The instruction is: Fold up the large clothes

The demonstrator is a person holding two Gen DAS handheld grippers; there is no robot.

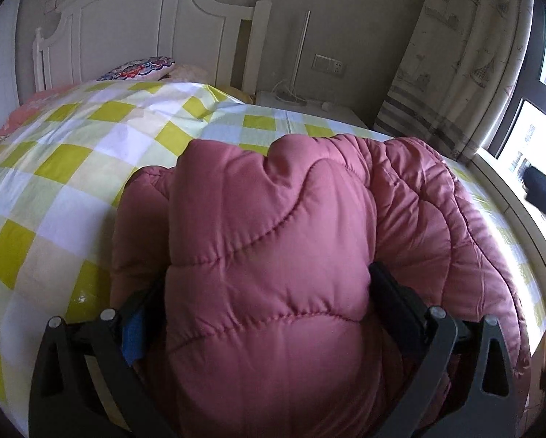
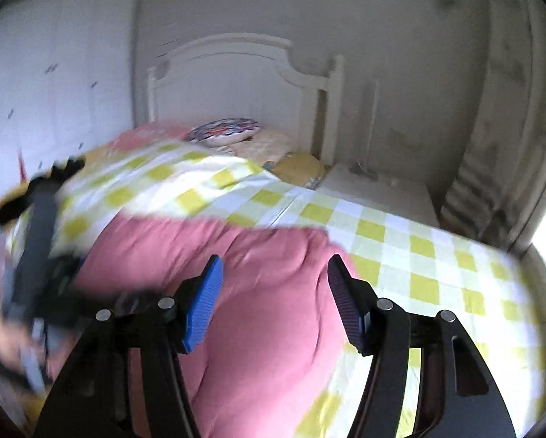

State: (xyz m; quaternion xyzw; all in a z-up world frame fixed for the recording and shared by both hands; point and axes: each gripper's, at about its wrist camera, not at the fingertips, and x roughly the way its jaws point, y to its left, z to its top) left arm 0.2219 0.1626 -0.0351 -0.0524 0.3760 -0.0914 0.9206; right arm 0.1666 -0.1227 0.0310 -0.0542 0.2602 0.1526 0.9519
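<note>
A pink quilted puffer coat (image 1: 273, 241) lies bunched on the yellow-and-white checked bed cover (image 1: 65, 168). My left gripper (image 1: 265, 292) is shut on a thick fold of the coat, which bulges between the two fingers and hides the pads. In the right wrist view the coat (image 2: 258, 292) lies below my right gripper (image 2: 275, 292), which is open and empty above it, the blue pad (image 2: 203, 303) clear of the fabric. The left gripper and the hand that holds it show blurred at the left edge (image 2: 35, 255).
A white headboard (image 1: 127, 29) and a patterned pillow (image 1: 138, 69) stand at the far end. A white bedside table (image 1: 309, 106) with cables, a curtain (image 1: 462, 62) and a window sill (image 1: 521, 197) line the right side. A white wardrobe (image 2: 54, 80) stands at the left.
</note>
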